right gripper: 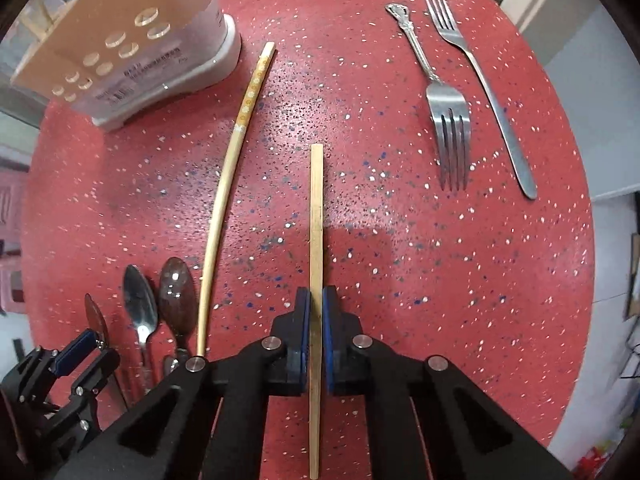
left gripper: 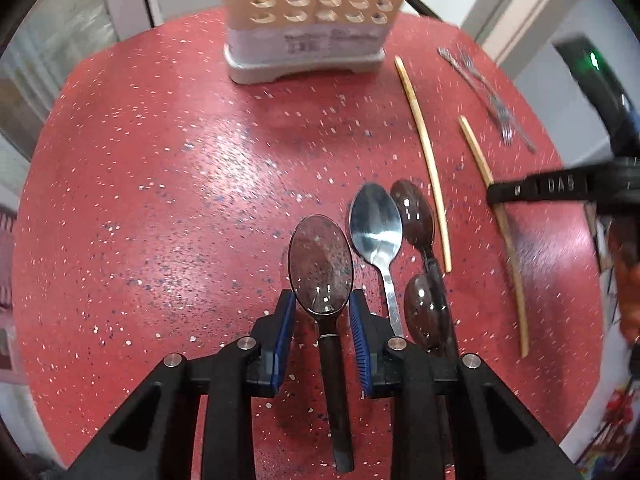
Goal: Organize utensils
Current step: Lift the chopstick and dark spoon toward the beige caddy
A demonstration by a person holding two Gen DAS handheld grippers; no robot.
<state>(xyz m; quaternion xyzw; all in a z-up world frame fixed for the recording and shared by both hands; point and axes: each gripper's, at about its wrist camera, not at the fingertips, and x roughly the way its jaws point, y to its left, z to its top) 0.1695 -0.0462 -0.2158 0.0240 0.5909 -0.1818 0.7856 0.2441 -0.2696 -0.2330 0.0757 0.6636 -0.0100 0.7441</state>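
Right claw (right gripper: 316, 336) clamped on a chopstick (right gripper: 316, 240), pointing down at the table (right gripper: 360, 80). Left claw (left gripper: 322, 336) narrowed about a dark spoon (left gripper: 321, 264); pad contact unclear. Pickup step, both hands. Next, I judge: lift, carry to the holder (left gripper: 312, 20). Steel spoon (left gripper: 376, 220) just beside. Second chopstick (right gripper: 228, 184) farther; forks (right gripper: 452, 136) well apart. Path clear.

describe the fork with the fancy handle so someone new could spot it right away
On the red speckled table, look to the far side from the utensil holder, where two forks lie side by side. The ornate fork is nearer the chopsticks, with a scrolled handle; the plain fork points oppositely.
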